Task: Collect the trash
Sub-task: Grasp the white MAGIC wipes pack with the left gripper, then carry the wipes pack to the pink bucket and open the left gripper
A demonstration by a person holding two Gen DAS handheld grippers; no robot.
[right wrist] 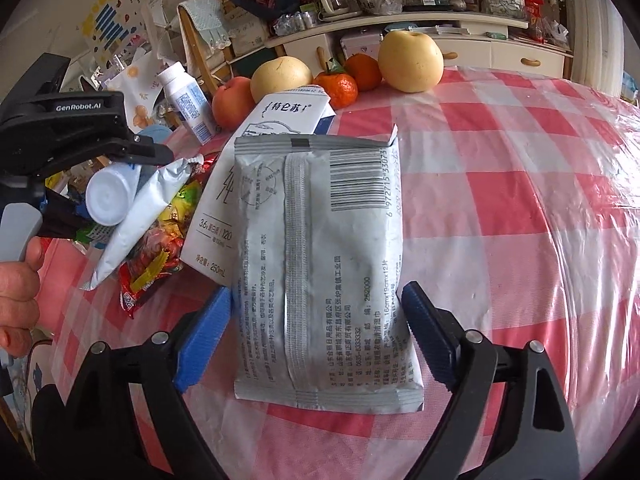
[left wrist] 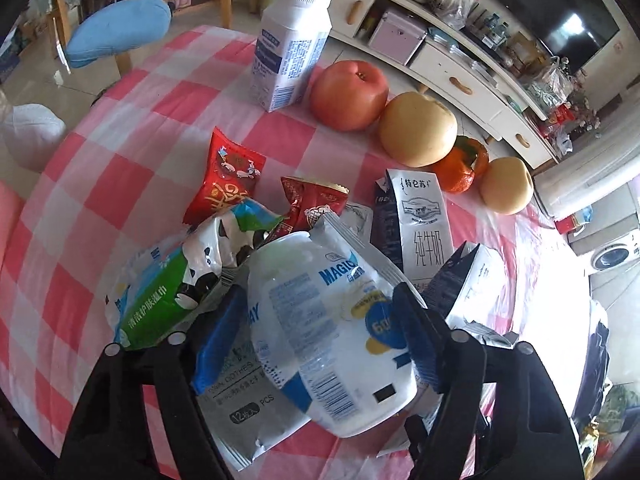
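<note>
Holding a white pouch with blue "MAGIC" print between the blue pads of my left gripper, I have it above the pile of trash on the pink-and-white checked tablecloth. Under and around it lie a green-and-white wet-wipe pack, two red snack wrappers, and a milk carton on its side. An upright white bottle, a red apple, a yellow pear and a mandarin stand further back. My right gripper is spread wide, its pads on either side of a grey wipes packet lying back-up on the cloth with the barcode showing; the right pad looks close to the packet's edge, but I cannot tell whether it touches. The packet's far end rests against the milk carton.
</note>
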